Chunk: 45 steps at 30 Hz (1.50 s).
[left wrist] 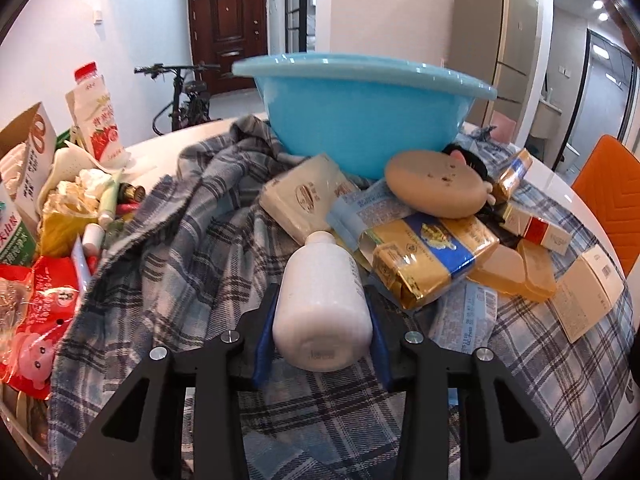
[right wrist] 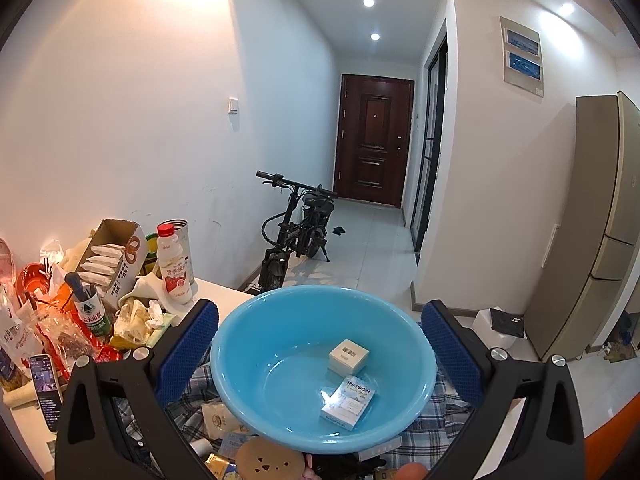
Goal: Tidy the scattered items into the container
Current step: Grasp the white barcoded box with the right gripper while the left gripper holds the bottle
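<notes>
White plastic bottle lies on its side, clamped between blue fingers.

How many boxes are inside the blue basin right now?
2: a small square cream box toward the far side of the blue basin, and a light-blue carton lying nearer the camera. None looks hidden.

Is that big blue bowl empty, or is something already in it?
Not empty: the blue bowl holds two small boxes, a cream one and a blue-white one.
</notes>
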Each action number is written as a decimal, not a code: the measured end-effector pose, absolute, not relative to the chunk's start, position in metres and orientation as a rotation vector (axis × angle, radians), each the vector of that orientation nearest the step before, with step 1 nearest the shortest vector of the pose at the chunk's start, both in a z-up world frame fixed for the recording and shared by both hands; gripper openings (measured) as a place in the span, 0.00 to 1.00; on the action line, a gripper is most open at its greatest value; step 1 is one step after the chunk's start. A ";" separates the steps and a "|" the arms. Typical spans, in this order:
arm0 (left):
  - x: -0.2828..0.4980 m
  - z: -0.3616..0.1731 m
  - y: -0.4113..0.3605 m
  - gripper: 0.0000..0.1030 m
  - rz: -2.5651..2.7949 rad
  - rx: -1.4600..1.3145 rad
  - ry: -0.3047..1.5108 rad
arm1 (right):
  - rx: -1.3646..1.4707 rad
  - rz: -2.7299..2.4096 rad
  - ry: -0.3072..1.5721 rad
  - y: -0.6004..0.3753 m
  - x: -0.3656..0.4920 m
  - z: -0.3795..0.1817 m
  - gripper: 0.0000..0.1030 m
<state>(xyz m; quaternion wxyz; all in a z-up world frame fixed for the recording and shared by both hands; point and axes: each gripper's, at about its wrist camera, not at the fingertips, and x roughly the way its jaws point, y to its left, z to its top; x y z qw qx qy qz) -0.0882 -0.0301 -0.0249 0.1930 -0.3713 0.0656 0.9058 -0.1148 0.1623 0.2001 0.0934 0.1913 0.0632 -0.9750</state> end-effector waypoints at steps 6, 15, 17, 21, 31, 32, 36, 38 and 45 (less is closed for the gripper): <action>-0.080 -0.015 -0.030 0.37 2.589 -0.963 0.186 | 0.634 -2.941 0.301 0.181 -0.072 0.168 1.00; -0.074 -0.004 -0.035 0.37 2.635 -0.891 0.151 | 0.864 -3.004 0.021 0.245 0.016 0.077 1.00; -0.073 -0.004 -0.036 0.37 2.641 -0.885 0.148 | 0.961 -3.005 -0.018 0.249 0.024 0.049 1.00; -0.071 -0.003 -0.035 0.37 2.637 -0.883 0.145 | 1.143 -2.958 -0.096 0.247 0.027 -0.002 1.00; -0.069 -0.003 -0.035 0.37 2.636 -0.879 0.144 | 1.185 -2.960 -0.040 0.230 0.025 -0.029 0.94; -0.069 -0.003 -0.035 0.37 2.636 -0.880 0.141 | 1.193 -2.967 -0.027 0.230 0.025 -0.029 0.82; -0.069 -0.003 -0.035 0.37 2.636 -0.883 0.137 | 1.250 -2.945 -0.022 0.231 0.022 -0.035 0.62; -0.068 -0.003 -0.034 0.37 2.637 -0.876 0.143 | 1.249 -2.939 -0.023 0.230 0.022 -0.038 0.61; -0.069 -0.003 -0.033 0.37 2.635 -0.877 0.144 | 1.167 -2.962 0.018 0.224 0.029 -0.028 0.60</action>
